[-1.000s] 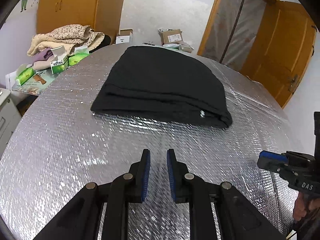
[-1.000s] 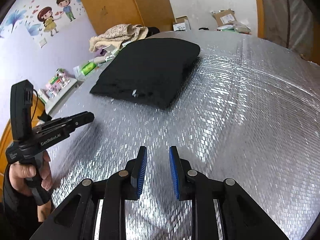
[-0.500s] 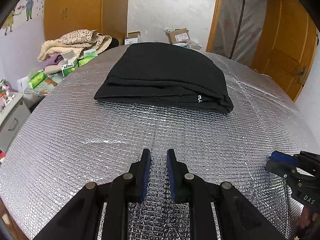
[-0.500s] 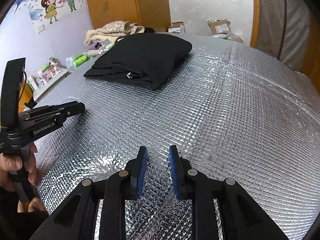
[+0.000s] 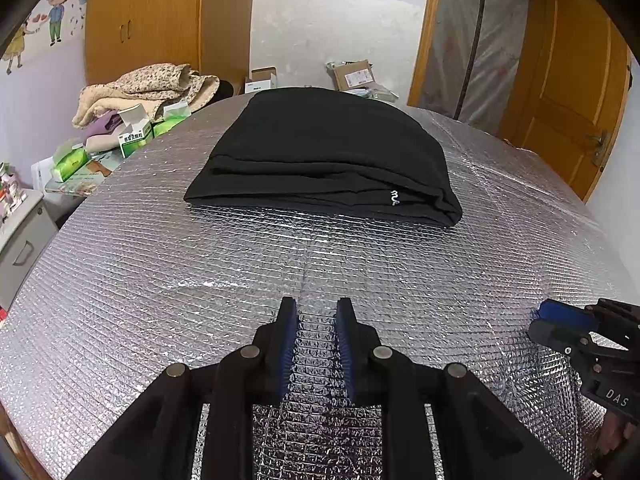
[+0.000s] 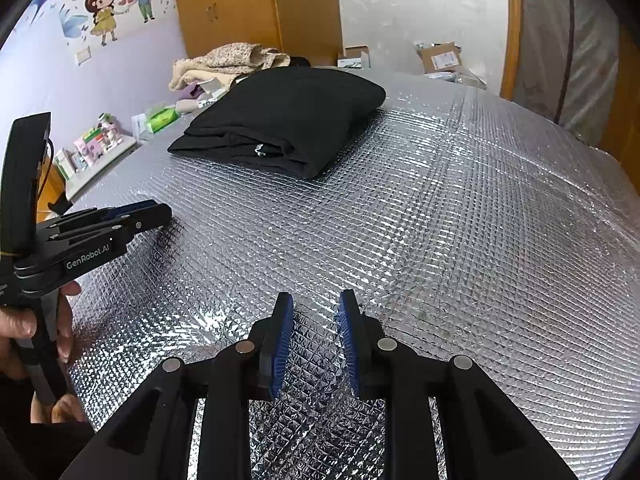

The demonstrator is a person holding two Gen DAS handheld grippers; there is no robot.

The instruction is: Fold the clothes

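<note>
Black folded garment far edge hidden; left claw, right claw parted, empty.

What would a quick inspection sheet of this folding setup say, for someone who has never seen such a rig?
Surface: silver quilted foil cover, lying flat with light creases.
Job's things: one black garment, already folded into a neat stack, a small white mark on its near edge.
Clutter: none on the foil; beside it, green tissue packs and a pile of beige blankets.
Grippers: left gripper and right gripper both low over the foil near the front edge, blue-padded fingers slightly apart, holding nothing, clear of the garment.
Cables: a thin cord on the back of the left gripper's handle in the right wrist view.
Surroundings: wooden wardrobe, wooden door, cardboard boxes, cartoon wall stickers.
</note>
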